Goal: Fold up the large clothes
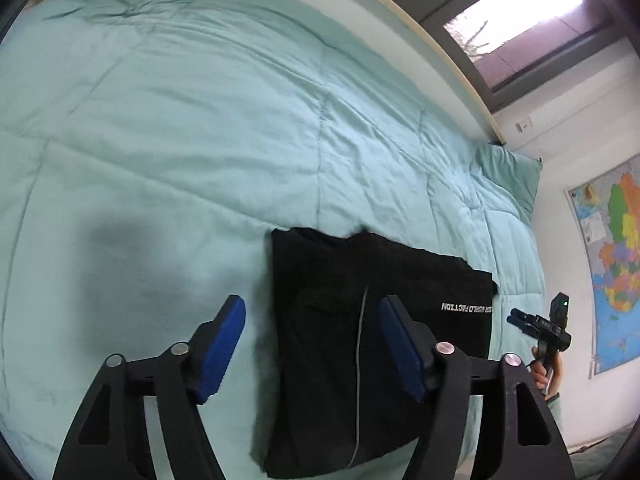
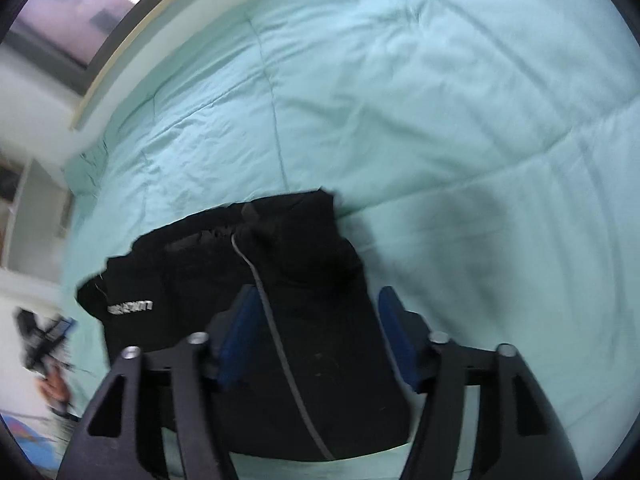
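A black folded garment [image 1: 320, 264] with white lettering [image 1: 466, 307] and a thin grey stripe lies flat on the teal quilt [image 1: 200, 120]. My left gripper [image 1: 312, 308] hovers over its left part, blue pads wide apart and nothing between them. In the right wrist view the same garment [image 2: 300, 248] sits under my right gripper [image 2: 318, 294], which also stands open and holds nothing. The right gripper [image 1: 520, 322] shows in the left wrist view too, in a hand off the garment's right edge. The left gripper [image 2: 40, 336] is a blur at the far left of the right wrist view.
The quilt covers a wide bed. A teal pillow [image 1: 508, 172] lies at its far corner under a window [image 1: 520, 12]. A coloured map [image 1: 616, 260] hangs on the white wall to the right. The bed's near edge runs just below the garment.
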`<state>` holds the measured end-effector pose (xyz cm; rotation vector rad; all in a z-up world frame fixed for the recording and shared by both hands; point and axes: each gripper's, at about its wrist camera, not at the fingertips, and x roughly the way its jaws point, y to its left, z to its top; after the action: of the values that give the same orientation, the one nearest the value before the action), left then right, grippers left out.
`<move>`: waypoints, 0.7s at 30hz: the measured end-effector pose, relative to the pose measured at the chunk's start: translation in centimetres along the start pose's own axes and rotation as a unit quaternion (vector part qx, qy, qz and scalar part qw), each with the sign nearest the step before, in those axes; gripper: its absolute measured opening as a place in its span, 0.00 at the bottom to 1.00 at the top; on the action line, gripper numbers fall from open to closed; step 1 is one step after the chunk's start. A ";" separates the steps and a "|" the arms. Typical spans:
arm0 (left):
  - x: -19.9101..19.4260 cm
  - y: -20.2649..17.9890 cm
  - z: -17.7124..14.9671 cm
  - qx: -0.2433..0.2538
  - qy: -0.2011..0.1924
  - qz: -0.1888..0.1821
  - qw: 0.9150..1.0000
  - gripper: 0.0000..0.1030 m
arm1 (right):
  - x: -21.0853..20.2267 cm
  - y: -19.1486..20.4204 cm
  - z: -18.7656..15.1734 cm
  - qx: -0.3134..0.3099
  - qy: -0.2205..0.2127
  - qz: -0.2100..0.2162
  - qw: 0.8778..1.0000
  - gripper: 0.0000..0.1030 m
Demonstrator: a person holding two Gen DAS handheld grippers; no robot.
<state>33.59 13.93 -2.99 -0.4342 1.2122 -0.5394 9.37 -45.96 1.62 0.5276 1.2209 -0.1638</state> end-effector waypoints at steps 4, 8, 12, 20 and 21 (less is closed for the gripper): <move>5.2 -0.1 0.9 0.006 0.030 0.021 0.999 0.70 | 1.3 2.2 1.2 -0.068 -0.021 -0.032 0.997 0.65; 9.6 -1.5 1.2 0.037 0.065 0.036 0.997 0.70 | 4.4 3.8 2.5 -0.141 -0.020 -0.082 0.987 0.65; 11.5 -1.6 1.9 0.052 0.075 0.031 0.995 0.70 | 8.0 3.5 4.3 -0.166 0.002 -0.063 0.984 0.66; 10.4 -3.0 1.7 0.032 0.008 -0.001 0.999 0.09 | 8.1 4.8 3.0 -0.191 -0.039 -0.086 0.977 0.19; 9.8 -3.5 1.7 0.032 -0.002 0.001 0.999 0.09 | 7.2 5.1 2.9 -0.191 -0.051 -0.097 0.975 0.18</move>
<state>37.17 5.34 -7.84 -0.3792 1.1880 -0.5746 16.36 -41.80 -2.81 0.0625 1.1653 -0.1160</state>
